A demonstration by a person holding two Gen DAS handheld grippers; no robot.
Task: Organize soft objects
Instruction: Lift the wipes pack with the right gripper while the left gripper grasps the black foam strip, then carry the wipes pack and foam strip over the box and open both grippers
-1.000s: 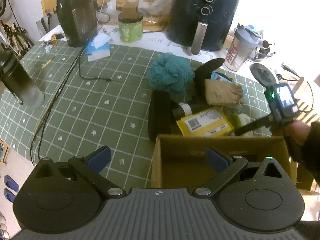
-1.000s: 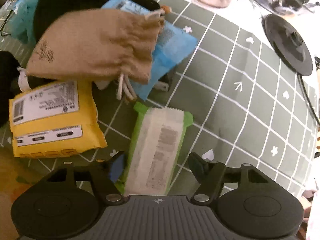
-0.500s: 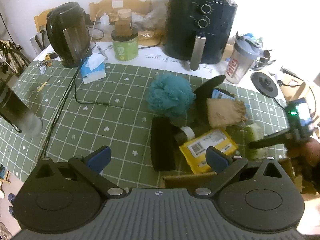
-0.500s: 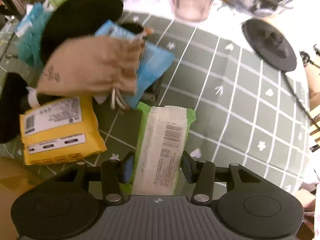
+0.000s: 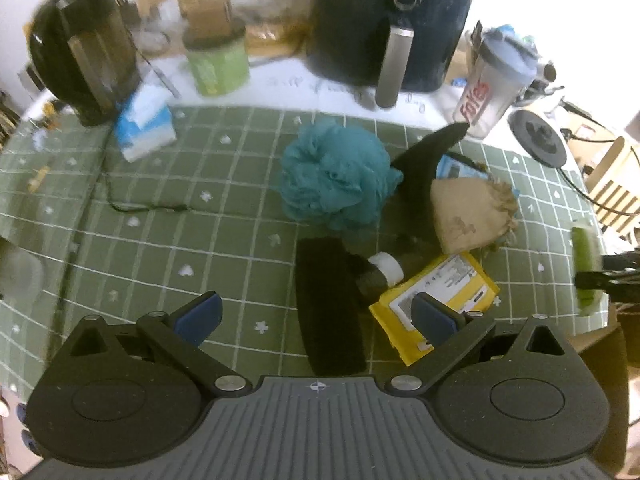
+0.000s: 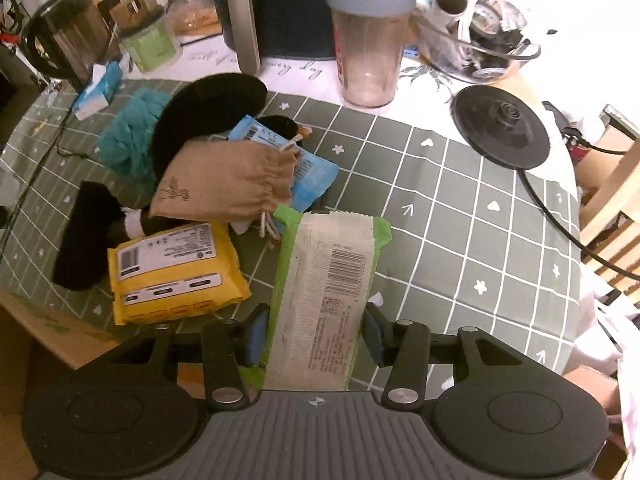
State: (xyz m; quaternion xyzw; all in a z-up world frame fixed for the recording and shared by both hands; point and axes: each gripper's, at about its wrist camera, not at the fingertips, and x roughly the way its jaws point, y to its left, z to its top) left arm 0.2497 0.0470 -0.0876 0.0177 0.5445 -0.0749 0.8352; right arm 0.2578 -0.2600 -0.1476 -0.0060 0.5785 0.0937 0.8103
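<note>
- R tongs (image 6: 316,330) clamped on green pack (image 6: 320,300); pads press both long edges. Pack's long axis runs straight out along the fingers, far end clear of the tabletop (image 6: 460,220), we judge.
- L tongs (image 5: 318,316) open, nothing btwn pads; they hang over the black strip (image 5: 328,304) and yellow pack (image 5: 436,300).
- Rest of the soft pile sits mid-tabletop: teal puff (image 5: 336,176), tan pouch (image 5: 468,212), blue pack (image 6: 308,168) under the pouch, black pad (image 6: 204,112) behind.
- Key relation: cardboard box edge (image 6: 44,320) lies low-left of the R tongs, past the yellow pack. Our guess: pack goes there, so R hand must swing left over the yellow pack. R hand holds it; L is nearer the pile.
- View diffs: R wrist shows grip contact and barcode face; L wrist shows the green pack only as a sliver at far right, w/ R tongs mostly cut off. L wrist alone shows its own open gap. Box interior in neither view.
</note>
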